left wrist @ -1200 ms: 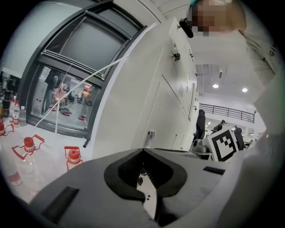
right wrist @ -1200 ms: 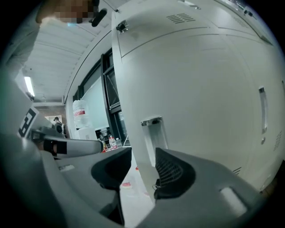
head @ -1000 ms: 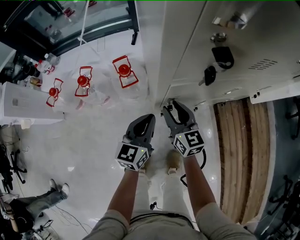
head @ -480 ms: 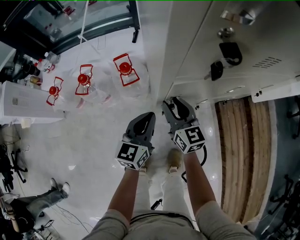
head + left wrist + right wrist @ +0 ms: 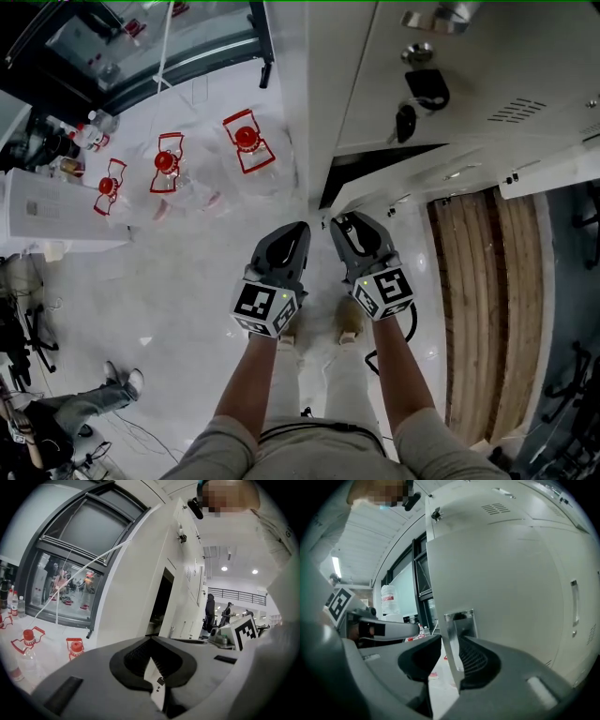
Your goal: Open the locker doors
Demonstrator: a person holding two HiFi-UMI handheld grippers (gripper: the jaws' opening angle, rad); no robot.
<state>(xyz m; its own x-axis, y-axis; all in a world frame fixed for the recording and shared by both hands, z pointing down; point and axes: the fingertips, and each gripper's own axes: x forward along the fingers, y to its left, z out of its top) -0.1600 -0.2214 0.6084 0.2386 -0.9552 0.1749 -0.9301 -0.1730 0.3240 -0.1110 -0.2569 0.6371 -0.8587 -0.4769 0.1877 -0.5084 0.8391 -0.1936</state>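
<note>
The lower locker door (image 5: 511,597) is at the bottom of the locker bank, right in front of the person. It stands only a little ajar, with a dark gap (image 5: 375,169) above its top edge in the head view. I judge that the opening has only begun. The right claw (image 5: 451,641) has just been closing. The metal pull (image 5: 459,620) at the free edge of this door is between its jaws, and both pads seem to press on that thin plate. The left claw (image 5: 150,641) hangs just beside it with its jaws together and nothing in them. The first danger, in my opinion, is slipping. The plate is narrow and smooth and only its edge is taken, so a quick pull or a pull to the side could draw the pads off it, and the door might then fall back. A second danger is twisting. If the hand goes straight back and does not follow the arc of the door, the plate will turn inside the jaws and the hold may become weak. The person's shoes (image 5: 349,319) are close under the door, so the swinging panel could meet a leg and stop early. The idle left claw is near the free edge and may be hit. The keys (image 5: 405,122) hang from the door above and could catch a hand that rises too much.
</note>
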